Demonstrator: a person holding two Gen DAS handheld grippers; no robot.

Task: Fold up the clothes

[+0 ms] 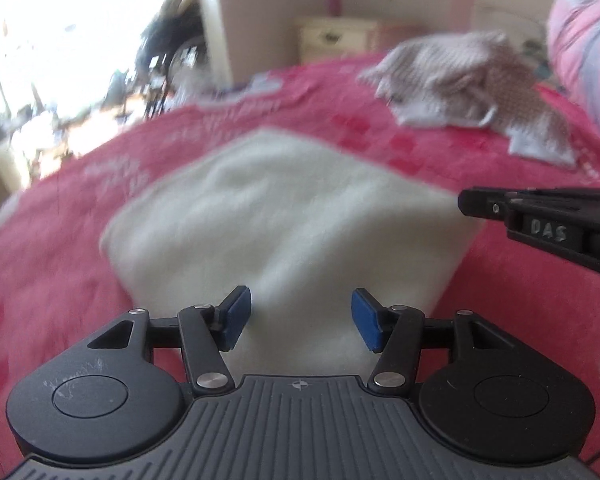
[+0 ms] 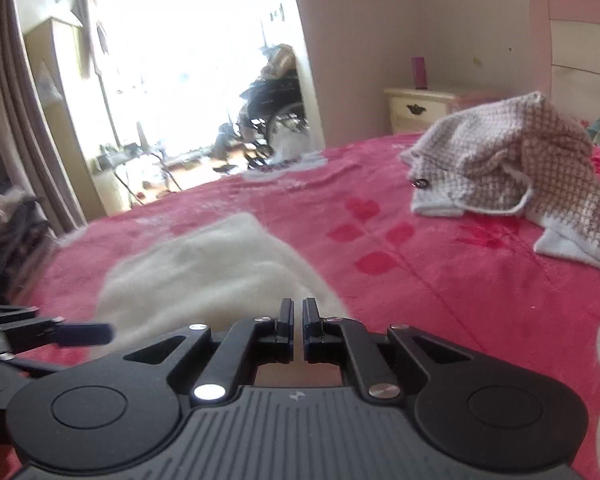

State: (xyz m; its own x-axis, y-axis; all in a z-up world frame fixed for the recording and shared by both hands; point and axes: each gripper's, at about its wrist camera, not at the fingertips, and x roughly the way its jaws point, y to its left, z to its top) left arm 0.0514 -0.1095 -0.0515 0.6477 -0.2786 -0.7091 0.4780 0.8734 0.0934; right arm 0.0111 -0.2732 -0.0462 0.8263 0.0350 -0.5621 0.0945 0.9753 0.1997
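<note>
The white fuzzy garment (image 1: 284,216) lies folded on the pink blanket (image 1: 60,248), its long axis running away from both cameras; left gripper (image 1: 301,322) spread above it, empty; right gripper (image 2: 299,322) nearly pressed together, empty; the right-wrist view alone shows the wheelchair (image 2: 274,116) clearly.

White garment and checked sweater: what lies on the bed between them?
Only bare pink blanket separates the white garment from the checked sweater, shown best in the right wrist view.

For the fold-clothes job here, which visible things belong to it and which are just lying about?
Job:
- white fluffy garment, before both grippers
- checked knit garment, crumpled farther back
- left gripper, open
- right gripper, nearly shut, empty

Lying about:
- pink bedspread
- nightstand
- wheelchair
</note>
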